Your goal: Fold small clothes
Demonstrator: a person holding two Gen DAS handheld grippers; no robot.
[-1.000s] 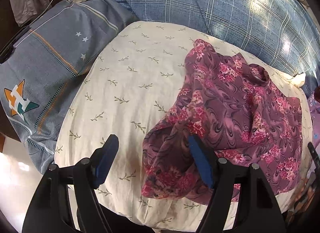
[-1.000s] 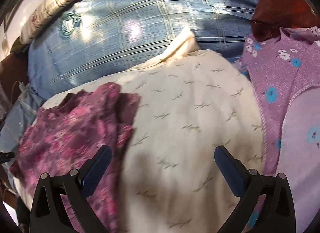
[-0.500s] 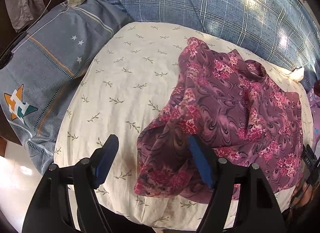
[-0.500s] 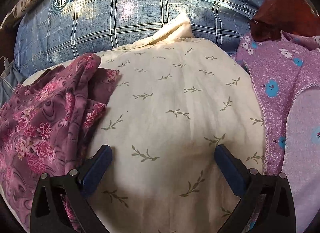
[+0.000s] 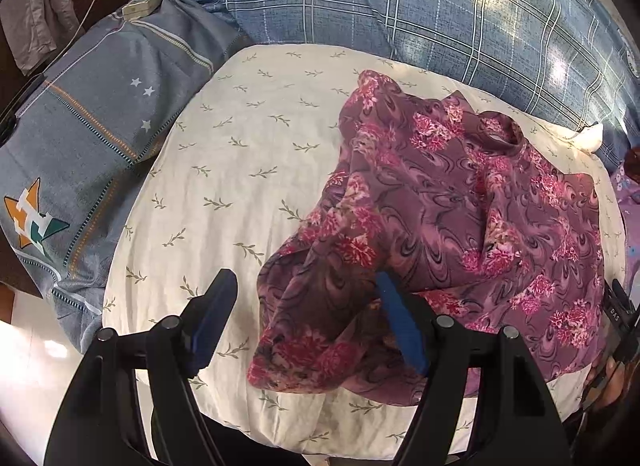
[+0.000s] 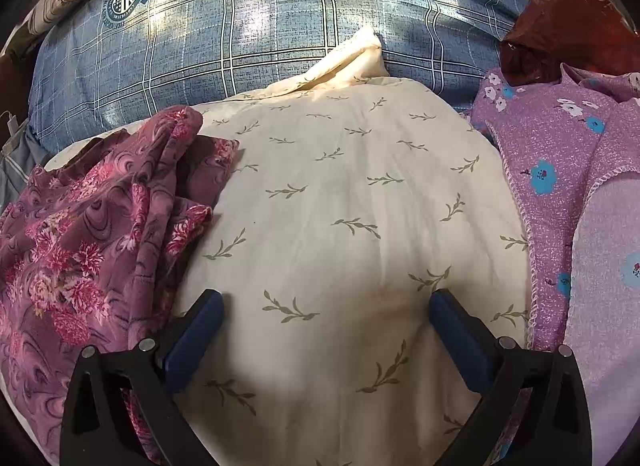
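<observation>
Blue plaid bedding (image 5: 460, 13) behind cream pillow (image 5: 240, 169). Crumpled maroon floral garment (image 5: 460, 217) lies on pillow's right half. Left gripper (image 5: 308, 314) fingers apart, straddling garment's near edge. Right gripper (image 6: 326, 330) fingers apart, above bare pillow beside garment.

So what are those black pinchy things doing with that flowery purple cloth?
A person is folding small clothes on a bed, with a hand-held gripper in each hand. The flowery purple garment lies crumpled on the cream leaf-print pillow. The left hand-held gripper is open right at the garment's near edge, with some cloth between its fingers but not pinched. The right hand-held gripper is open too, over bare pillow beside the garment. Nothing is neatly folded yet.
</observation>
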